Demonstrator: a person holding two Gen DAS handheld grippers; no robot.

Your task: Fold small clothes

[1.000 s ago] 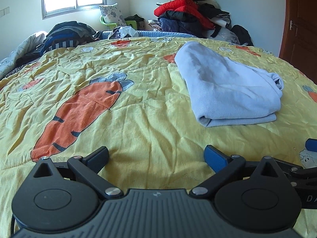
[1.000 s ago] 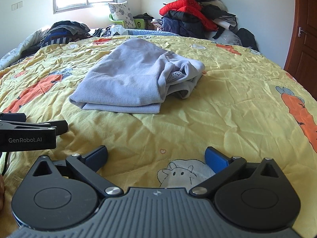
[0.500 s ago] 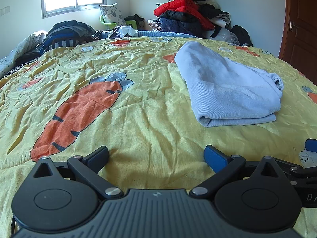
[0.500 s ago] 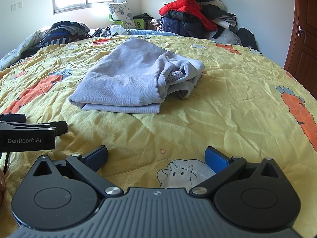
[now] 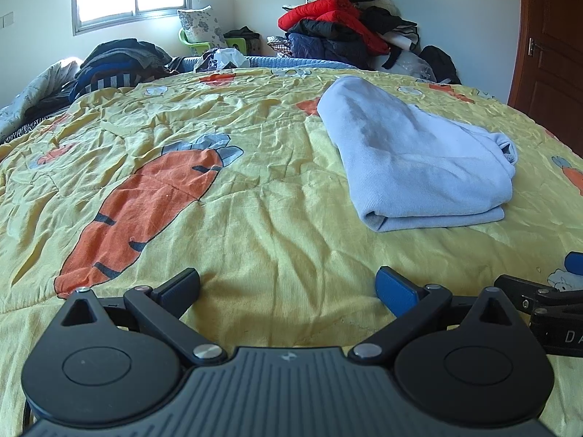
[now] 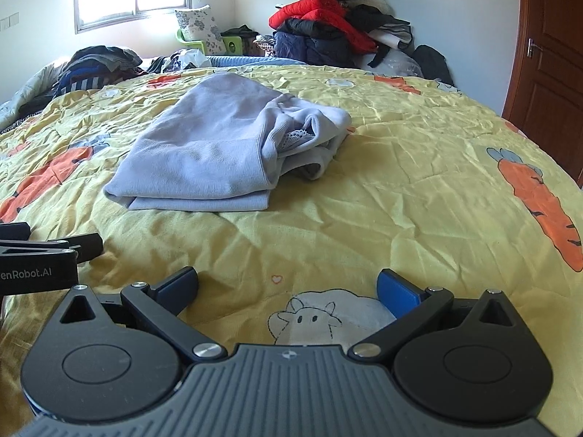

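Folded once on the yellow bedspread [image 5: 277,218], pale blue garment [image 6: 204,156] with right end bunched; left tool [image 5: 288,286] and right tool [image 6: 288,286] spread, empty, well short of it.

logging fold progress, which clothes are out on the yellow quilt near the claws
Only the light blue garment, lying folded on the quilt. The red jacket pile and the dark pile sit beyond the quilt's far edge.

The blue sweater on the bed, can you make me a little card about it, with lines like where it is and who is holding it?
thing: light blue sweater
state: folded, a bit bunched at one end
where: lying on the yellow carrot blanket
left gripper: open, empty, apart from the sweater
right gripper: open, empty, apart from the sweater
behind: pile of coats by the wall
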